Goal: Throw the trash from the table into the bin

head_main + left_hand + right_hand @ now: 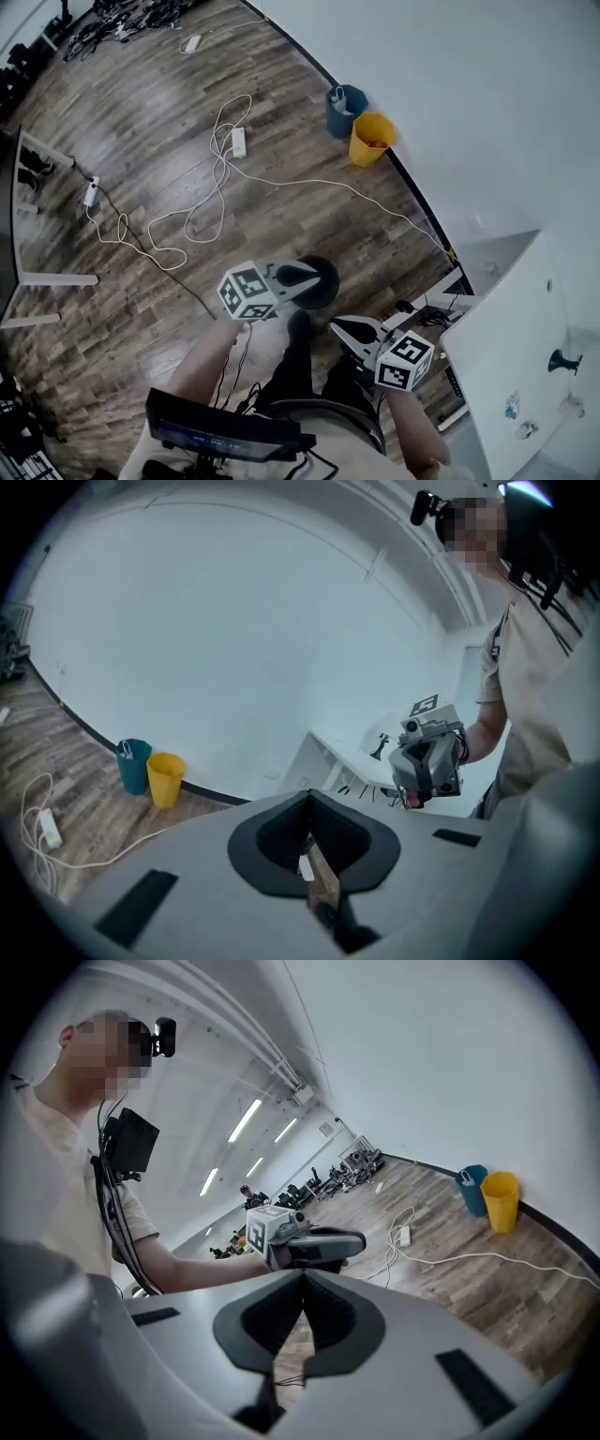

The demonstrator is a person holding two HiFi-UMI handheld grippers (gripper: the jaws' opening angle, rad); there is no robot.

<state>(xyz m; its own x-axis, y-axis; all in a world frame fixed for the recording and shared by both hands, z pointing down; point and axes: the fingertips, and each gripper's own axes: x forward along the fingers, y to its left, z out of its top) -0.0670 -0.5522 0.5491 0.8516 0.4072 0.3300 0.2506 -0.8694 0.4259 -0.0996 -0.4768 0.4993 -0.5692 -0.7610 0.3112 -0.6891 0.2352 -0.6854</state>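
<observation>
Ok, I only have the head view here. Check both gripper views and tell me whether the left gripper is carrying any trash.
Observer: No. In its own view the left gripper has its jaws together with nothing gripped. Only a sliver of floor shows through the slit beneath.
Operator: Now report the right one.
Observer: The right gripper is shut too, and empty in the right gripper view.
Operator: Tell me what is overhead.
Observer: The right gripper view shows long lit ceiling strips running down the room.
</observation>
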